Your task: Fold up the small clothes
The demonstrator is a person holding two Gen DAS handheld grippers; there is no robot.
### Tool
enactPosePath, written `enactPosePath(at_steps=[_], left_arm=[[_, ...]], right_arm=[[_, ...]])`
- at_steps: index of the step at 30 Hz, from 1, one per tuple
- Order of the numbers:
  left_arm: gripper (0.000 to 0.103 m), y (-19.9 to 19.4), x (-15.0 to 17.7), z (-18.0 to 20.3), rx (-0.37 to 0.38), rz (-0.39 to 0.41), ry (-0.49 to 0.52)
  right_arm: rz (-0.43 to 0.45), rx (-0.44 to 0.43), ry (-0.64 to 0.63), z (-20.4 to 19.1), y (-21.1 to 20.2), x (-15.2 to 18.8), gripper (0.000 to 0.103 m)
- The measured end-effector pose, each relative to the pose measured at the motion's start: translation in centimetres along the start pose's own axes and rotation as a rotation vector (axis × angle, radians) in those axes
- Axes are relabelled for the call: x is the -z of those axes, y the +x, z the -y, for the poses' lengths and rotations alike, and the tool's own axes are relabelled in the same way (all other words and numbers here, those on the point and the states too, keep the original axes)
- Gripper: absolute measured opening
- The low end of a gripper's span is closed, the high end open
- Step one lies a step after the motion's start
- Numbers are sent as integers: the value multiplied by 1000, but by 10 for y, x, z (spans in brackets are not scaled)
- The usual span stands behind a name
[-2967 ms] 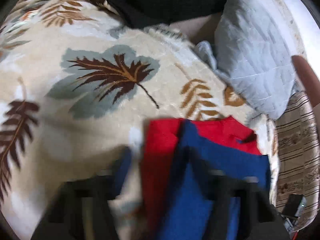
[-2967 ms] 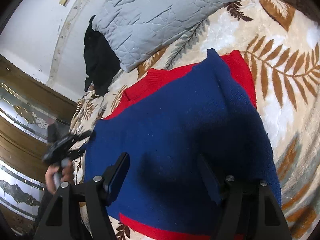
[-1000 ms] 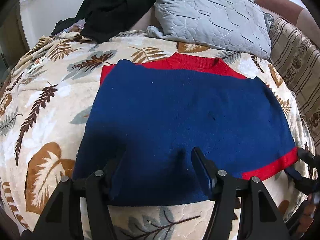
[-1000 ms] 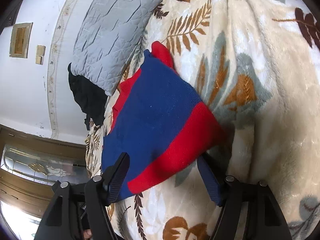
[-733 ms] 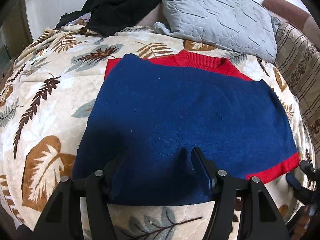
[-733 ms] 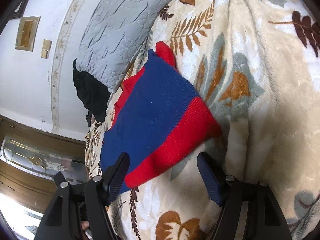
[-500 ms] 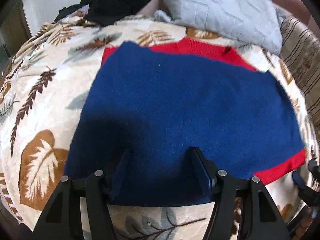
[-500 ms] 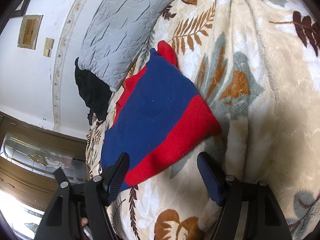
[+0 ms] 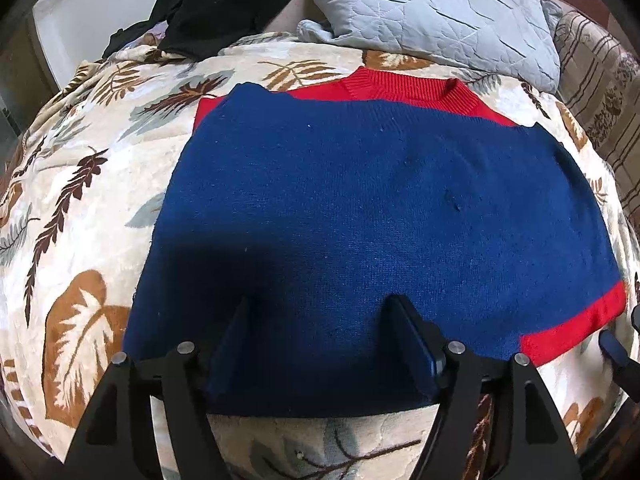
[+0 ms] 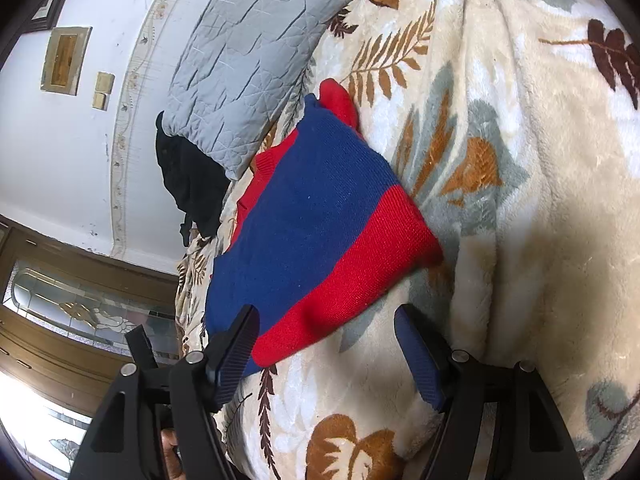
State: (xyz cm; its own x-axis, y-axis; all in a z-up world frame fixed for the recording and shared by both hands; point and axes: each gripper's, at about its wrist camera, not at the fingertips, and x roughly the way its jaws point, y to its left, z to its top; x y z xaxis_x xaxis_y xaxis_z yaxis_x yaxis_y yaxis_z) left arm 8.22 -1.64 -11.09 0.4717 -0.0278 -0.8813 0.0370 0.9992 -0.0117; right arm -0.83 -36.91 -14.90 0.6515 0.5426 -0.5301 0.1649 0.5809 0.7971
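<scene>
**Sweater flat on blanket, both grippers at its near edge**

Blanket (image 9: 80,208): leaf-print, covers the bed; pillow (image 9: 432,12) at its far edge.

Sweater (image 9: 372,208): blue with red trim, part-folded, lying mid-blanket; long axis runs left to right in the left view, collar toward the pillow.

Left gripper (image 9: 320,336): jaws wide apart, over the sweater's near edge, holding nothing; contact with the knit unclear.

Right gripper (image 10: 328,344): jaws wide apart, empty, just beside the red hem corner (image 10: 380,248). Judged nearer that corner.

A folded sweater (image 9: 380,208) is laid on a blanket (image 9: 80,208) covering the bed, with a pillow (image 9: 432,12) behind it.
</scene>
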Motion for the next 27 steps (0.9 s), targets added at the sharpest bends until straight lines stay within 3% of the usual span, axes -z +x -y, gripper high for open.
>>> enactPosePath(at_steps=[18,27], left_arm=[[75,-4,-1,0,7,0,-7],[75,-34,-8,17,70,114,-4]], right_arm=[[-2,-1,0,1,0,0,74],[-26,-8,-11,1,-3,3,74]])
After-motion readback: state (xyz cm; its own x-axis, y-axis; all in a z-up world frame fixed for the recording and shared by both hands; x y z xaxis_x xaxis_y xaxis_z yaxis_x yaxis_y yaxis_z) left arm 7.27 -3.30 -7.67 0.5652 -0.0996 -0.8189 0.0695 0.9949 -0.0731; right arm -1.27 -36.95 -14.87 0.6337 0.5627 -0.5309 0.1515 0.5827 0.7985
